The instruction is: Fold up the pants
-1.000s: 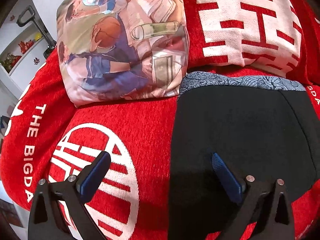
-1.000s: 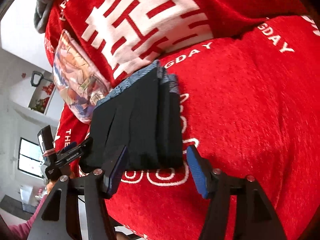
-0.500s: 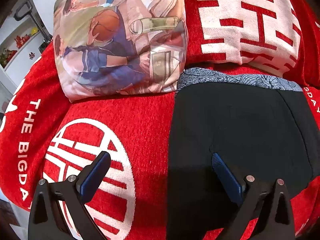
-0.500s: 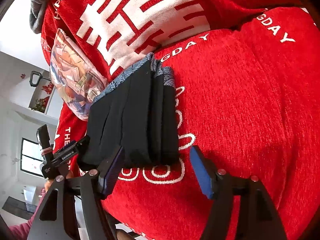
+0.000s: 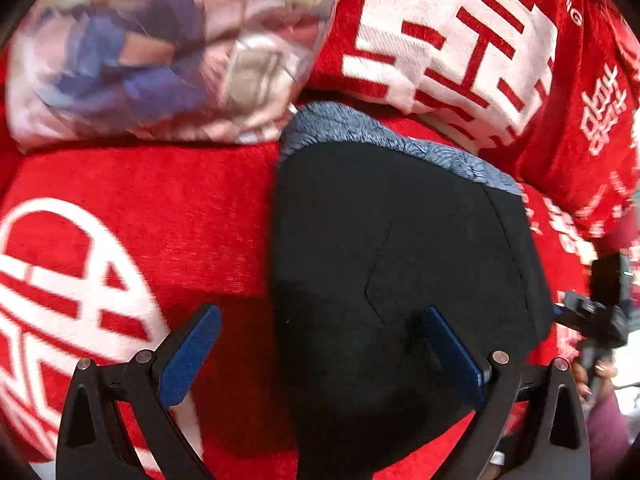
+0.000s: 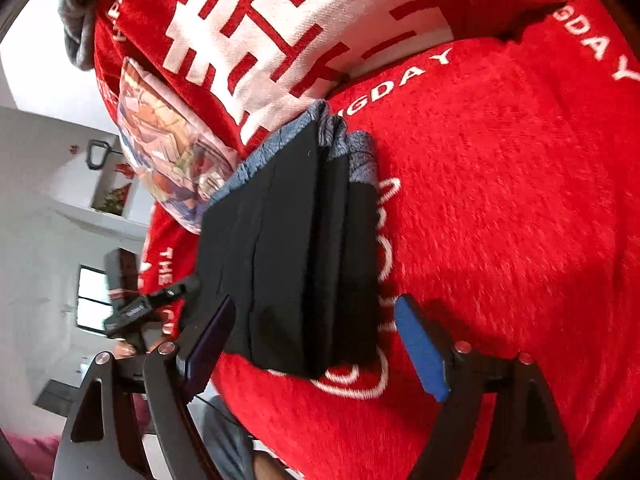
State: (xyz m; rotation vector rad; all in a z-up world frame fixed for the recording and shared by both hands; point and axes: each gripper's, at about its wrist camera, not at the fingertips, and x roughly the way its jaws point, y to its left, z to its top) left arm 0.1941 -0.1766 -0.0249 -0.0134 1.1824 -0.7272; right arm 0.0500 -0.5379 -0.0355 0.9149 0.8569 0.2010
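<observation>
Black pants (image 5: pixel 400 240), folded into a thick stack with a blue-grey patterned waistband (image 5: pixel 360 128) at the far end, lie on the red sofa cover (image 5: pixel 160 208). My left gripper (image 5: pixel 320 316) hangs open over their near left edge, with one finger above the red cover and the other above the black cloth. In the right wrist view the stack of pants (image 6: pixel 288 240) shows its layered side. My right gripper (image 6: pixel 316 304) straddles the near end with its jaws opening and the pads clear of the cloth. Each gripper appears in the other's view: right gripper (image 5: pixel 600 312), left gripper (image 6: pixel 136 312).
A printed picture cushion (image 5: pixel 160 48) leans behind the pants at the left. A red cushion with a white character (image 5: pixel 452 40) stands behind them at the right. The sofa's front edge drops off near the grippers, with a white room and shelves (image 6: pixel 60 200) beyond.
The left gripper has tipped downward and moved closer over the pants, so the right gripper now shows at its view's right edge. The right gripper's jaws have spread wider around the stack's near end.
</observation>
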